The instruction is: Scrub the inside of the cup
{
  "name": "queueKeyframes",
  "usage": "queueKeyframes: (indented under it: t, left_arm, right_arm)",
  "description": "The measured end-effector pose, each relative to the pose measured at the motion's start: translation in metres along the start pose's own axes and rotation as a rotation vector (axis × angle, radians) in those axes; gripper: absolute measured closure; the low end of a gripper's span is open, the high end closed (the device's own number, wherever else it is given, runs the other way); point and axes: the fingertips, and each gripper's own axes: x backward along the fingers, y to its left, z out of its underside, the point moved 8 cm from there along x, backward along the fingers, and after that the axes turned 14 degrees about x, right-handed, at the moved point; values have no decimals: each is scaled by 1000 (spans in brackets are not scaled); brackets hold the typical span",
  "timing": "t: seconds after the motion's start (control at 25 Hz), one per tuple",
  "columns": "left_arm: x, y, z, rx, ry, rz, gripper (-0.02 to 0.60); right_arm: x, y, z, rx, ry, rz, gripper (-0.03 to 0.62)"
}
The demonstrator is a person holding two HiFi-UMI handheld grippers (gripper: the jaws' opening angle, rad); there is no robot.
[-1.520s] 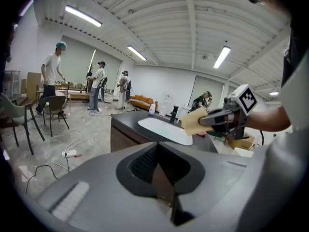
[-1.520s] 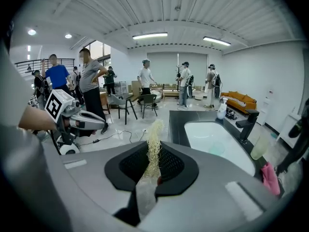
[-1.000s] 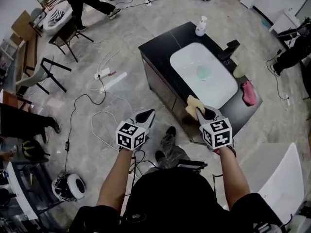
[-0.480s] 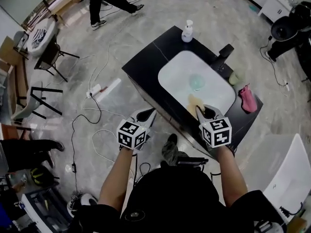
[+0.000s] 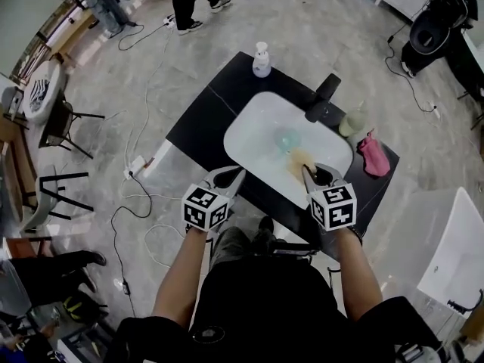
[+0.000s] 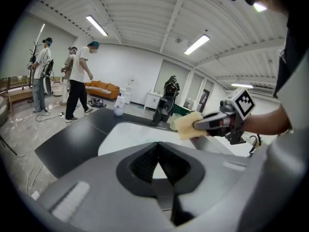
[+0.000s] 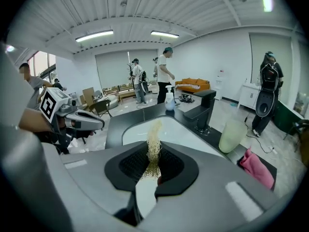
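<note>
R gripper (image 5: 309,174) jaws pinch sponge (image 5: 297,161) over sink (image 5: 249,131) near edge, cup (image 5: 286,138) ahead. L gripper (image 5: 231,177) jaws shut, empty, at surface (image 5: 203,119) edge. Both tilt down.

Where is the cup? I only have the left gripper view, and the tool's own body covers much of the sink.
Observer: The head view shows a clear bluish cup inside the white sink, on the faucet side of the basin.
Operator: Is the sponge properly pinched? I only see it from the side.
Observer: Yes. In the right gripper view, the right tool is shut on the sponge, which stands edge-on between the jaws and sticks out past them.
Operator: Anything lying beyond the right tool?
Observer: A pink cloth lies on the black counter, just right of the sink.
</note>
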Motion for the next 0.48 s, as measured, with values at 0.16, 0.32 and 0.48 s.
queueKeyframes:
  t: [0.16, 0.32, 0.48]
  left_arm:
    - [-21, 2, -16, -28, 24, 48, 580]
    - [-42, 6, -28, -64, 73, 108, 580]
    - [-61, 13, -42, -99, 113, 173, 580]
  right_arm:
    - [-1, -11, 3, -38, 5, 42, 551]
    - [-1, -20, 5, -78, 18, 99, 551]
    - [-6, -29, 2, -114, 25, 164, 551]
